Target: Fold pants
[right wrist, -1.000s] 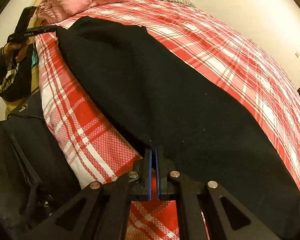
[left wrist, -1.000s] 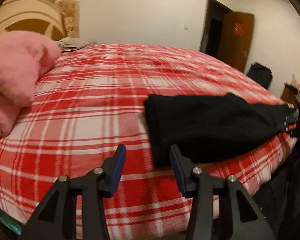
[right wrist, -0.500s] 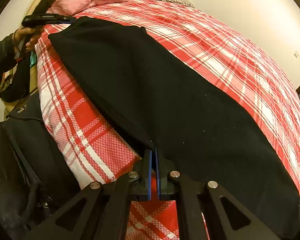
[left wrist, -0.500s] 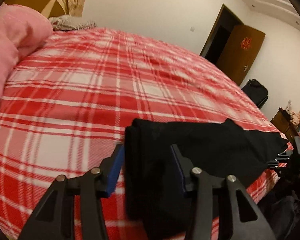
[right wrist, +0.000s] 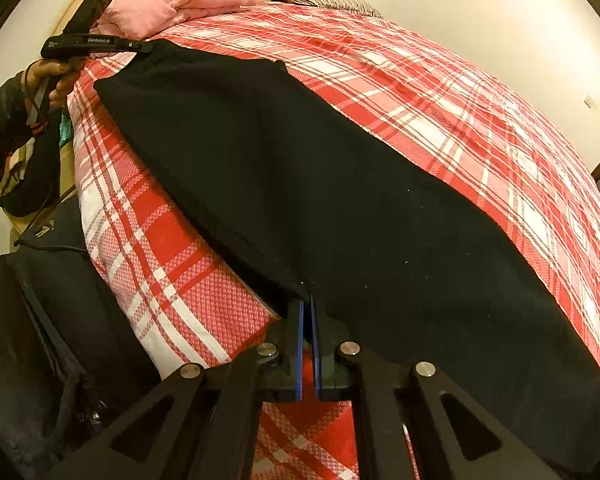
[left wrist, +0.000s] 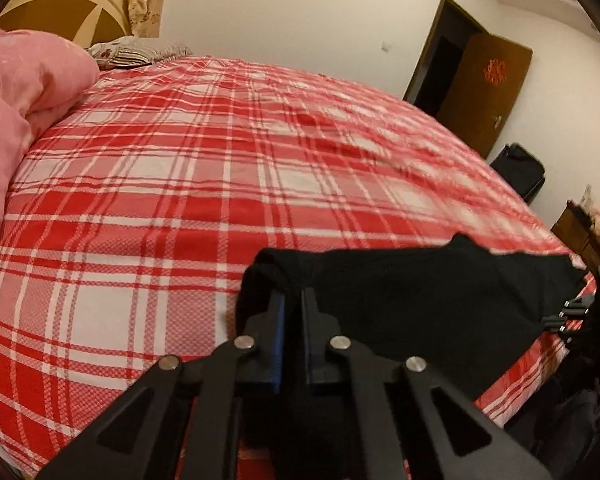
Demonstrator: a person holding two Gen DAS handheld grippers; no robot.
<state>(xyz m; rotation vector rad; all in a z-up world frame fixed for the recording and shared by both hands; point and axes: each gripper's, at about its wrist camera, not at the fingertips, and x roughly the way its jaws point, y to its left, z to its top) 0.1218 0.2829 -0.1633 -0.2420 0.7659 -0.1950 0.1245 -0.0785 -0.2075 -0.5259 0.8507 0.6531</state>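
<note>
Black pants (left wrist: 420, 292) lie lengthwise along the near edge of the red plaid bed (left wrist: 180, 180). My left gripper (left wrist: 293, 296) is closing its jaws on the bunched left end of the pants, with black cloth pinched between the blue pads. In the right wrist view the pants (right wrist: 320, 180) stretch away to the upper left. My right gripper (right wrist: 306, 304) is shut on their near edge. The left gripper (right wrist: 140, 46) shows at the far end, held by a hand (right wrist: 48, 80). The right gripper (left wrist: 588, 312) appears small at the right end in the left wrist view.
A pink quilt (left wrist: 28, 92) is heaped at the head of the bed beside a striped pillow (left wrist: 136, 52). A brown door (left wrist: 484, 92) stands open at the far wall, with a black bag (left wrist: 520, 172) on the floor. The person's dark clothing (right wrist: 60, 320) fills the space beside the mattress.
My left gripper moved over the left end of the pants and its jaws came together on the cloth. That end now looks bunched. The right gripper stayed still.
</note>
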